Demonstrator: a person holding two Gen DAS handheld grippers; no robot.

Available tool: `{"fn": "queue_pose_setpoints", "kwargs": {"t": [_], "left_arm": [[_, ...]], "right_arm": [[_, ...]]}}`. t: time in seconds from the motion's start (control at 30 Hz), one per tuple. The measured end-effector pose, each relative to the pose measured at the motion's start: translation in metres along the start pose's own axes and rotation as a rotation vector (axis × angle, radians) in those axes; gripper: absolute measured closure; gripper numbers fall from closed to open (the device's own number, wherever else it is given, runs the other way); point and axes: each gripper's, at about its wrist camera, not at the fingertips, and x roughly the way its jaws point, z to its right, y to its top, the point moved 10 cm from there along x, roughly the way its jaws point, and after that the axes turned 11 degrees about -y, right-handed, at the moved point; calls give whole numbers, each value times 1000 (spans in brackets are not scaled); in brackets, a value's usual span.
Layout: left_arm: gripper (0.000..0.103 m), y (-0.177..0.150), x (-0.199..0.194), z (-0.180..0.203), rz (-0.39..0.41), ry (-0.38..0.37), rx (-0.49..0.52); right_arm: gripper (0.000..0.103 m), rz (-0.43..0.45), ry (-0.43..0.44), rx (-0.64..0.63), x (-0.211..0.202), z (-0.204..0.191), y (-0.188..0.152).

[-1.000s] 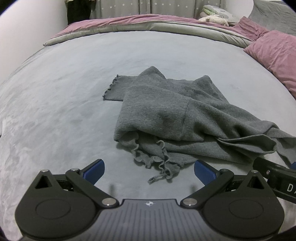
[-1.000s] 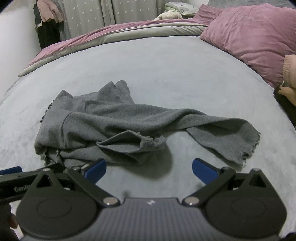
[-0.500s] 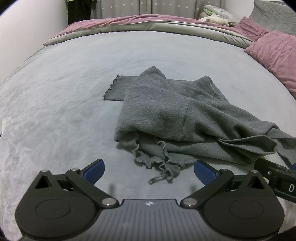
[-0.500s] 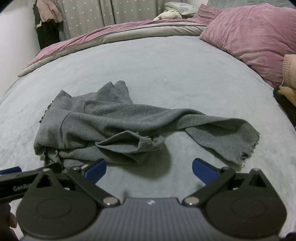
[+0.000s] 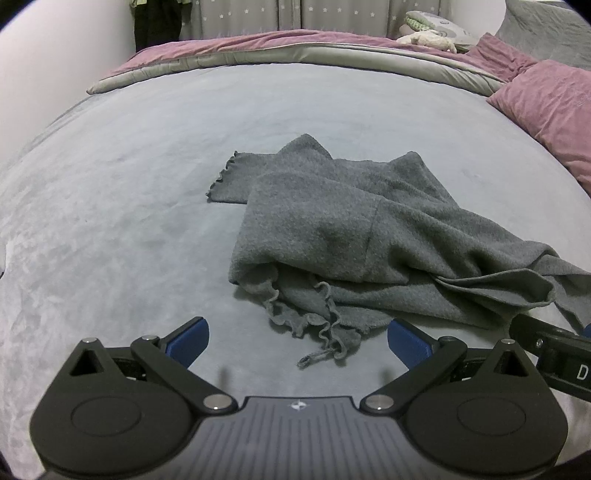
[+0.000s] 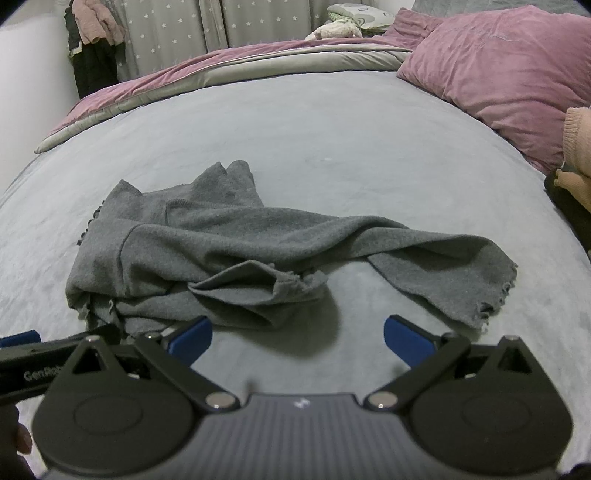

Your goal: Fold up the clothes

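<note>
A crumpled grey knit garment with ruffled hems lies in a heap on the grey bed cover. In the right wrist view the same garment stretches one sleeve out to the right. My left gripper hovers open just short of the ruffled near hem, with nothing between its blue pads. My right gripper is open too, in front of a folded flap of the garment, holding nothing. Each gripper shows at the edge of the other's view.
Pink pillows lie at the right of the bed. A rolled pink and grey duvet runs along the far edge. Clothes hang by the star-patterned curtain. A peach-coloured knit item sits at the far right.
Both grippers have barely shifted; the garment lies as before, and both stay open.
</note>
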Motion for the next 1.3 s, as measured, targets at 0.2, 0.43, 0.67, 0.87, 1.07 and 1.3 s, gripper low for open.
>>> {"fn": "queue_pose_setpoints", "kwargs": {"t": [0.2, 0.43, 0.67, 0.87, 1.07, 1.3], "left_arm": [[0, 1, 1, -1, 0, 2, 1], [0, 0, 0, -1, 1, 3, 3], [0, 0, 0, -2, 0, 4, 4], [0, -1, 0, -3, -1, 4, 6], [0, -1, 1, -3, -2, 4, 7], [0, -1, 1, -4, -2, 6, 8]], "right_arm": [[0, -2, 0, -1, 1, 0, -1], [0, -4, -1, -1, 2, -1, -1], [0, -6, -1, -3, 2, -1, -1], [0, -8, -2, -4, 3, -1, -1], [0, -8, -3, -5, 3, -1, -2], [0, -8, -4, -5, 3, -1, -1]]}}
